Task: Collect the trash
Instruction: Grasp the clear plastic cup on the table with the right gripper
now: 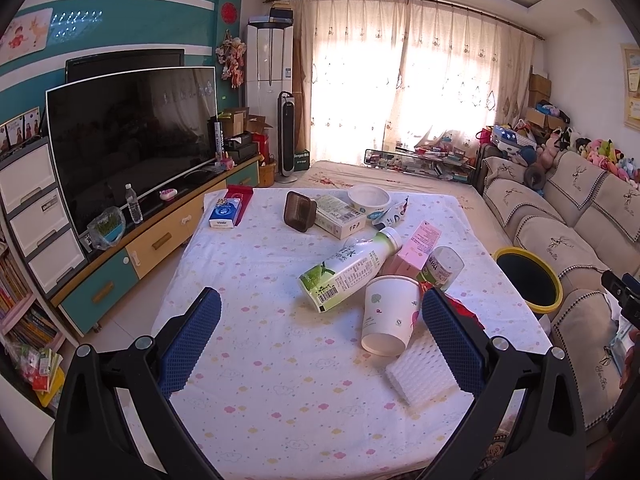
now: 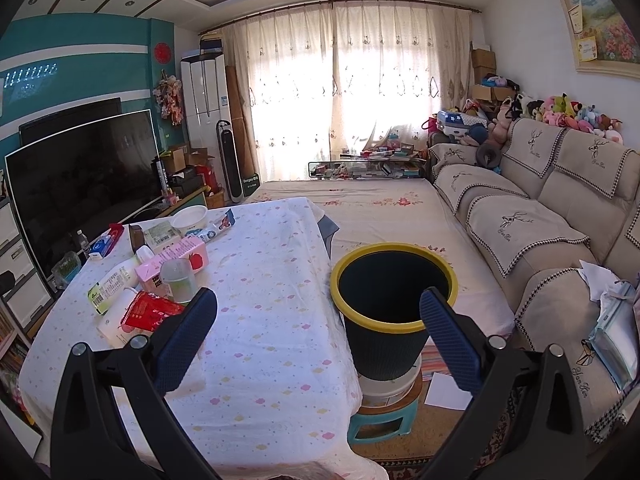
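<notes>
Trash lies on the cloth-covered table: a paper cup on its side, a white foam pad, a green-label bottle, a pink carton, a clear lidded cup, a red wrapper, a brown tub, a white bowl. The yellow-rimmed dark bin stands right of the table. My left gripper is open and empty above the table, just left of the cup. My right gripper is open and empty, between table edge and bin.
A sofa runs along the right, close to the bin. A TV on a low cabinet is at left. A tissue pack and a box lie at the table's far side. The bin rests on a stool.
</notes>
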`<state>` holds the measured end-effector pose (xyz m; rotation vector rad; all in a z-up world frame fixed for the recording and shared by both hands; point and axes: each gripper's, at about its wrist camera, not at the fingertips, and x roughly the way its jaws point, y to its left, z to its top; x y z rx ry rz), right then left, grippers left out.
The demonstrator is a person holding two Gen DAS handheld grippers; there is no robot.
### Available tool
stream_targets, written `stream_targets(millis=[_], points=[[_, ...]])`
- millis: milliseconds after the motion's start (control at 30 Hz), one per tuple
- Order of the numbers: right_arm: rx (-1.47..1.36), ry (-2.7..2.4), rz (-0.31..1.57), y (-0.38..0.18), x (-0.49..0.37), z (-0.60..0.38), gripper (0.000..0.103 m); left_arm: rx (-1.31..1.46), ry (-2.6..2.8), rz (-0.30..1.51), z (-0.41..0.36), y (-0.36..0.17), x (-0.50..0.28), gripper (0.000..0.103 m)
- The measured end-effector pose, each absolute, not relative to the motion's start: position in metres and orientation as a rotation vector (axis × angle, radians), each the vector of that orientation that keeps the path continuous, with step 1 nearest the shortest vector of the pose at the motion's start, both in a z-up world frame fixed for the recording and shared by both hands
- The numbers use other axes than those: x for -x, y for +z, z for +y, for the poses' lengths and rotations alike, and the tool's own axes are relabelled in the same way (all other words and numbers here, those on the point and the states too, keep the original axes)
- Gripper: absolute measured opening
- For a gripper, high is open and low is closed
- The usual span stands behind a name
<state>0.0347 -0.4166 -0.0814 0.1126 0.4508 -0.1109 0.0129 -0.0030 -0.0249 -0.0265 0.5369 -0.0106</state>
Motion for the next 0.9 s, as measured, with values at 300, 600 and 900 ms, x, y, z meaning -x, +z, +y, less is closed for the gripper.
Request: stream_targets(millis=[300, 600, 900], points=[[-0.08, -0.025, 0.516, -0.097, -0.075, -0.388, 0.097, 0.038, -0.007, 0.579, 0.001, -0.038, -0.029, 0.099], [-0.063, 0.12, 0.562, -0.109, -0.123, -0.349, 0.097, 0.043, -0.002, 0.59, 0.004, -0.053, -0.045, 0.099], [-0.01, 0.232, 0.62, -0.125, -0.181, -0.308, 0.097, 0.034, 0.001, 0.618, 0.004, -0.071, -0.066, 0.099]])
